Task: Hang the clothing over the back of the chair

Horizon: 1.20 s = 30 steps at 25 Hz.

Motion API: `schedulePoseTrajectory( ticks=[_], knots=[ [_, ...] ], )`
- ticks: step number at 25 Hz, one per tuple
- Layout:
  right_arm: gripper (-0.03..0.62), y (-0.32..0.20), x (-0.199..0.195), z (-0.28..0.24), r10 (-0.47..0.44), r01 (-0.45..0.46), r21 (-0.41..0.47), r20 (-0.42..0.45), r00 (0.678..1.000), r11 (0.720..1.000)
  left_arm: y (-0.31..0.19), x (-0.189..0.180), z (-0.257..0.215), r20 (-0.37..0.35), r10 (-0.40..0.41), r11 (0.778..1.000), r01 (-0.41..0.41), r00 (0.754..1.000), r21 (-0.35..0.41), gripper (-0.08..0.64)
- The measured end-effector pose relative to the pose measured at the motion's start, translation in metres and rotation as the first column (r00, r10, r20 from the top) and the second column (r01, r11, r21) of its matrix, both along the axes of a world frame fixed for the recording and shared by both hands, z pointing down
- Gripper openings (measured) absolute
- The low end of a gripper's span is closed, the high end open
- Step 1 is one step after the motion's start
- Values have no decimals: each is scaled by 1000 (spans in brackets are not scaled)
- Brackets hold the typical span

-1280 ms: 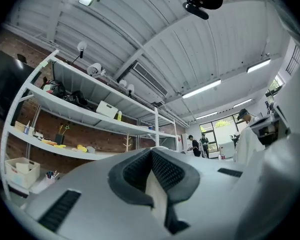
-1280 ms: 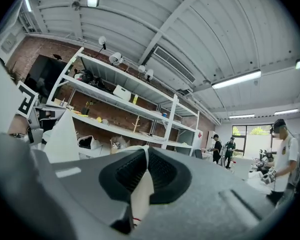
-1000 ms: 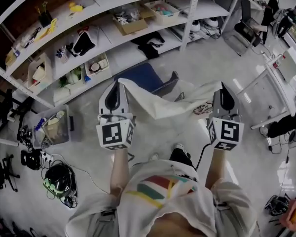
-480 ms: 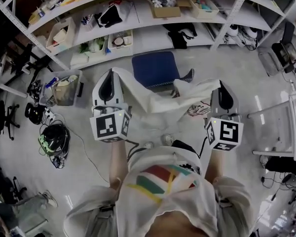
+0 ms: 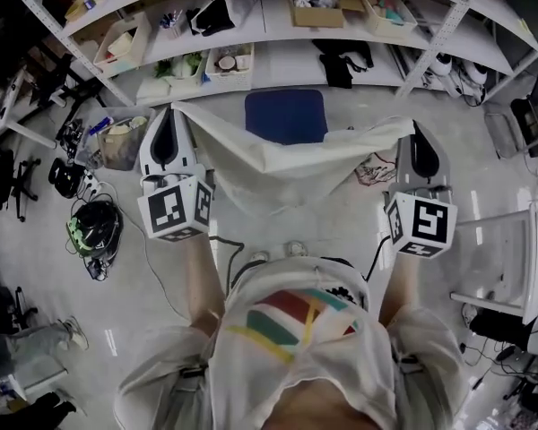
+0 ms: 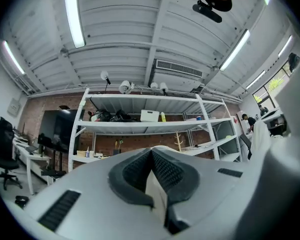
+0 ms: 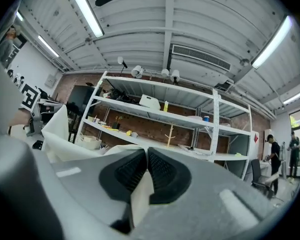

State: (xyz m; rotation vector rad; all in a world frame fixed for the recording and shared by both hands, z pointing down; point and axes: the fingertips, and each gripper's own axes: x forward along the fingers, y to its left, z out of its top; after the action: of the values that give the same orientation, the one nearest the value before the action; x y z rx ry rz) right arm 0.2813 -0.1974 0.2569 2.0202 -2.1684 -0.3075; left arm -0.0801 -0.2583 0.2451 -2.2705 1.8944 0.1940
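I have the left claw shut on one upper corner of the pale garment and the right claw shut on the other corner. The fabric is stretched between them and sags in the middle. In the left gripper view the dark ribbed pads are pressed together, with a strip of the cream fabric pinched in the seam and trailing down towards the camera. The right gripper view shows the same thing: jaws closed, a fold of cloth caught between them, and more of the garment billowing off to that view's left. From the head view both claws sit at about the same height in front of me, well apart. The garment hangs in the air and rests on nothing I can see. The blue chair stands on the floor just beyond the garment, roughly midway between the two claws. The cloth's upper edge crosses the near side of its seat in the picture, so I cannot make out its backrest. Behind the chair runs a row of white shelves loaded with boxes and dark clothes.
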Motion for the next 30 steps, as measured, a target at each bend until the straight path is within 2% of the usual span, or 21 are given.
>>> schedulePoseTrajectory(
  ticks=[5,10,19,24,30],
  knots=[
    [8,-29,17,-47,-21,26,99,-54,998,995,-19,-5,-37,45,-31,997,28,998,68,14],
    [8,-50,31,-107,-5,32,207,-129,992,978,-40,-11,-91,84,-29,989,16,996,144,14],
    [8,-75,36,-186,21,61,325,-245,969,944,-81,-17,-182,134,-37,969,3,990,246,14],
    [8,-90,33,-196,31,60,317,-274,961,947,-96,-18,-194,159,-54,969,13,986,248,14],
    [8,-132,46,-138,28,19,172,-267,963,985,-127,-8,-142,199,-41,991,14,979,131,14]
  ],
)
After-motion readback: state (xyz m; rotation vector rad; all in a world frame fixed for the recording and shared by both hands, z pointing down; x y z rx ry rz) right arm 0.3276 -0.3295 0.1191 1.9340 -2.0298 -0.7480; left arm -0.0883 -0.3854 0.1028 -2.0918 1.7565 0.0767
